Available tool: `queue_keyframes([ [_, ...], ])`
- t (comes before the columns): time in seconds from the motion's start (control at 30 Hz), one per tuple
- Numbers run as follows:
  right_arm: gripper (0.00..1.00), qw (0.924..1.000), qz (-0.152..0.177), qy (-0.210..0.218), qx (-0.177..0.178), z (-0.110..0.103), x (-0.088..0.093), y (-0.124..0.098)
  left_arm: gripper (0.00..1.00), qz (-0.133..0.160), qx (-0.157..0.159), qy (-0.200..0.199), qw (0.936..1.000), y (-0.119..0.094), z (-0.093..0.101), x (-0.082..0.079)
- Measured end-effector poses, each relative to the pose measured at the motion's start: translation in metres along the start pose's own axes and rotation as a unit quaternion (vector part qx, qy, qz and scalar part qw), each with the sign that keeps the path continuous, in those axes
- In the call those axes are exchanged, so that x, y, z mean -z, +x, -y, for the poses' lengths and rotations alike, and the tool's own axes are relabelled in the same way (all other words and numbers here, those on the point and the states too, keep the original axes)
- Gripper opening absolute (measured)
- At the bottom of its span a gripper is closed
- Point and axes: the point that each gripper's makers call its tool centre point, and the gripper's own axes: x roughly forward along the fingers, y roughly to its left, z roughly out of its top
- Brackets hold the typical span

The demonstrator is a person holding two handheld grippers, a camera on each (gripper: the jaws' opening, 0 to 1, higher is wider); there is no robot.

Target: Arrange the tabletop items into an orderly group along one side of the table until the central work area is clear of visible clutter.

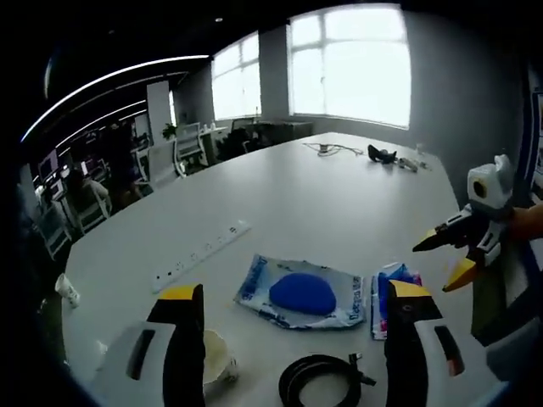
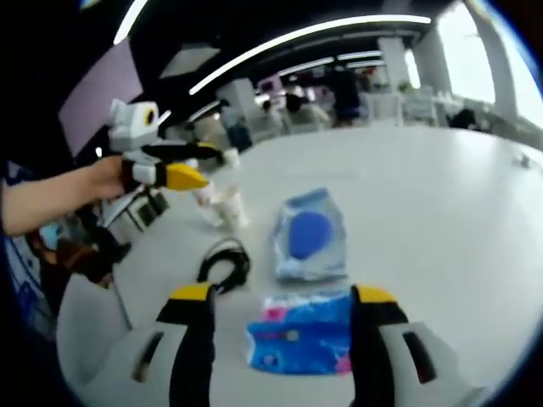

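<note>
A clear packet holding a blue disc lies on the white table. My left gripper hangs open just before it, nothing between its fingers. Beside the clear packet lies a blue and pink packet, which sits between the wide-apart jaws of my right gripper, also open. A coiled black cable and a white paper cup lie close by. In the right gripper view, a hand holds the left gripper at upper left. The right gripper enters the left gripper view at the right edge.
A white power strip is set in the table's middle. At the far end lie a black object and a thin cable. A small crumpled cup sits at the left edge. Office chairs and desks stand beyond.
</note>
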Motion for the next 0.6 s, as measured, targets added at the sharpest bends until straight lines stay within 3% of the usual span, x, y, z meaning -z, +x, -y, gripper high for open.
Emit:
queue_keyframes([
  [0.07, 0.58, 0.9999, -0.01, 0.003, 0.003, 0.002, 0.002, 0.004, 0.84, -0.03, -0.016, 0.005, 0.9994, 0.007, -0.01, 0.008],
  [0.47, 0.57, 0.9992, -0.037, -0.004, 0.012, 0.008, 0.005, 0.024, 0.84, -0.04, -0.018, 0.0, 0.999, 0.052, -0.037, 0.001],
  [0.57, 0.55, 0.9989, -0.032, 0.026, 0.021, 0.012, 0.002, 0.027, 0.82, -0.05, -0.023, 0.009, 0.9984, 0.063, -0.042, 0.003],
  [0.6, 0.53, 0.9974, -0.043, 0.044, 0.039, 0.017, 0.004, 0.028, 0.81, -0.054, -0.022, 0.011, 0.9982, 0.068, -0.044, 0.003],
])
